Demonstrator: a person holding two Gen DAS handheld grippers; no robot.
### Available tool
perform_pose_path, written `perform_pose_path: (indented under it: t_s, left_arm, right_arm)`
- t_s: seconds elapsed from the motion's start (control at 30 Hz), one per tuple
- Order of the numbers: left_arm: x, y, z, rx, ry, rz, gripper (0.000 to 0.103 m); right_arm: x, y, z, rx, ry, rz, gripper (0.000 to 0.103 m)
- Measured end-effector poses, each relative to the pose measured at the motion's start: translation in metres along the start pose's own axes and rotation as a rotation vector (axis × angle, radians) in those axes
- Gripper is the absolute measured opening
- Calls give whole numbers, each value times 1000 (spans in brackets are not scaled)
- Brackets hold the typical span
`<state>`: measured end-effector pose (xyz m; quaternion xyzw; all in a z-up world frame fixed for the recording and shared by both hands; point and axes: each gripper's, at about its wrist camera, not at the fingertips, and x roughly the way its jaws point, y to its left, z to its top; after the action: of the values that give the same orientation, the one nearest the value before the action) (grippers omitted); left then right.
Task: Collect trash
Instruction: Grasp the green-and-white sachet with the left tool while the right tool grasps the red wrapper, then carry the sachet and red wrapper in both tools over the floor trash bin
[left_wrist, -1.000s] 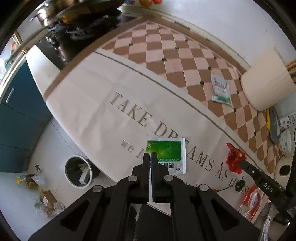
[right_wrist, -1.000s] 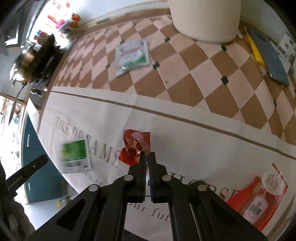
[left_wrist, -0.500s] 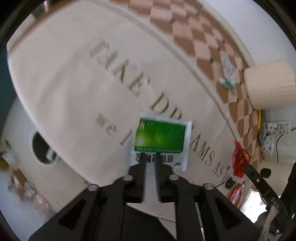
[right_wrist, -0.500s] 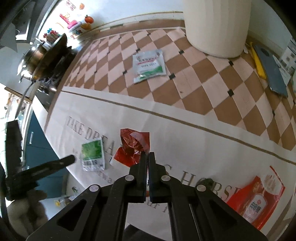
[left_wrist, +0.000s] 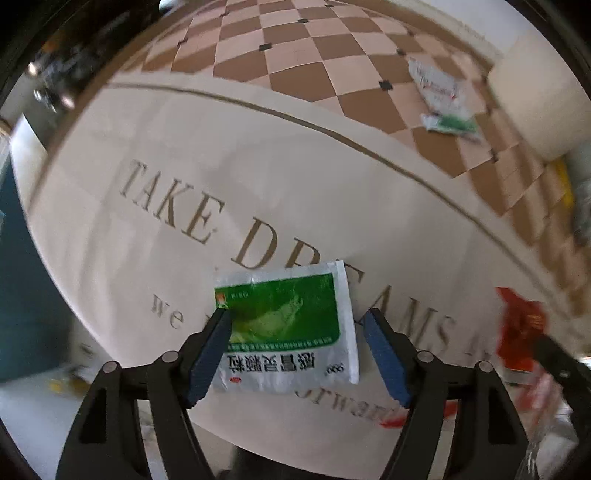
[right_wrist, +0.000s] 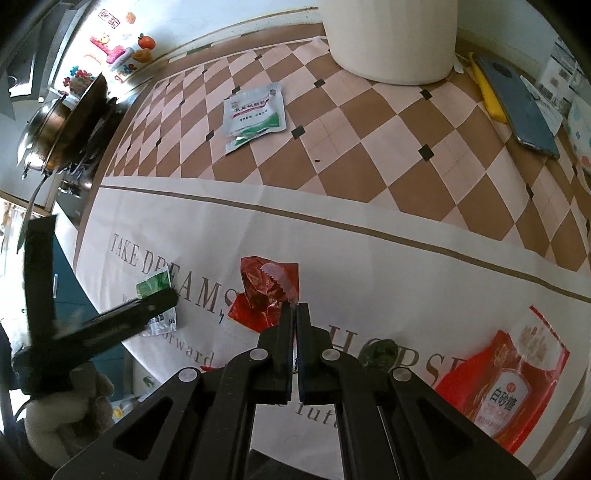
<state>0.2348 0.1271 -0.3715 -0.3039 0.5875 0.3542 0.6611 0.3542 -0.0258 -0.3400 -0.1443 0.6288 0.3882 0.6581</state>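
A cream cloth printed with gold lettering and a brown-and-pink checked band covers the surface. At the top of the right wrist view stands a pale cylindrical container. In the upper right lie a grey-blue phone and, just beside it, a yellow strip. In the upper left sits a metal wok, with colourful stickers on the wall behind.

Left tongs blurred, hiding part of green sachet; red wrapper smeared
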Motion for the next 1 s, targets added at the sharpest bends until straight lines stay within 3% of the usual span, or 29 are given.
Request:
perform_pose_path:
  t_s: [0.03, 0.07, 0.1, 0.13, 0.3, 0.63, 0.83, 1.0]
  left_arm:
    - [-2, -1, 1, -2, -9, 0, 56]
    - [-5, -3, 2, 4, -23, 0, 27]
    - [-7, -4, 3, 12, -24, -4, 7]
    - [-7, -3, 4, 14, -19, 7, 4]
    - [-20, 14, 3, -33, -38, -35, 2]
    - [-102, 87, -23, -149, -201, -57, 2]
    - [-126, 158, -58, -255, -259, -47, 2]
    - [-123, 223, -99, -352, -265, -8, 2]
  right_arm:
    - [0, 0, 0, 1, 0, 1, 1]
    - [0, -1, -1, 2, -2, -1, 1]
    - [0, -1, -1, 4, -4, -2, 1]
    - [0, -2, -2, 8, -4, 0, 1]
    - [1, -8, -5, 22, -3, 8, 1]
    - [-12, 21, 0, -28, -20, 65, 1]
    - [-15, 87, -7, -141, -18, 101, 1]
    - [5, 172, -36, -280, 32, 129, 1]
